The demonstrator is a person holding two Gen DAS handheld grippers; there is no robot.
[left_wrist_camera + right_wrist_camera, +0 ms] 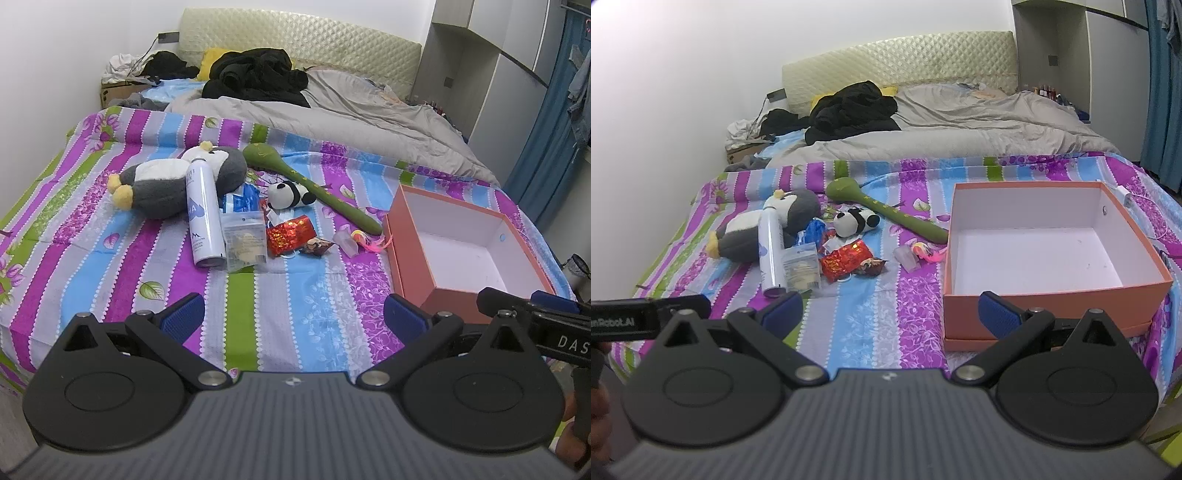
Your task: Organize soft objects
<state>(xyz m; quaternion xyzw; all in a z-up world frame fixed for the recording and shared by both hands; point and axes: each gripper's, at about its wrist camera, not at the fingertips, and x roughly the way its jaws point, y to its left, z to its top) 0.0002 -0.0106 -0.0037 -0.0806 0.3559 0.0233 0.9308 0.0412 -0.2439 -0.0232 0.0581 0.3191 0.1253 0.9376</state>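
Observation:
A grey and white penguin plush (166,184) (768,229) lies on the striped bedspread (288,310) (864,314). A small panda plush (290,194) (855,221) and a long green soft toy (314,184) (886,214) lie beside it. An open orange box (469,254) (1038,258) with a white, empty inside stands to the right. My left gripper (293,317) is open and empty above the bed's near edge. My right gripper (890,314) is open and empty, its right finger just before the box's front wall.
A white spray can (203,214) (770,254), a clear packet (245,240), a red foil packet (290,234) (846,260) and small wrappers lie among the plush toys. A grey duvet (351,114) and black clothes (255,75) cover the far bed. A wardrobe stands at the right.

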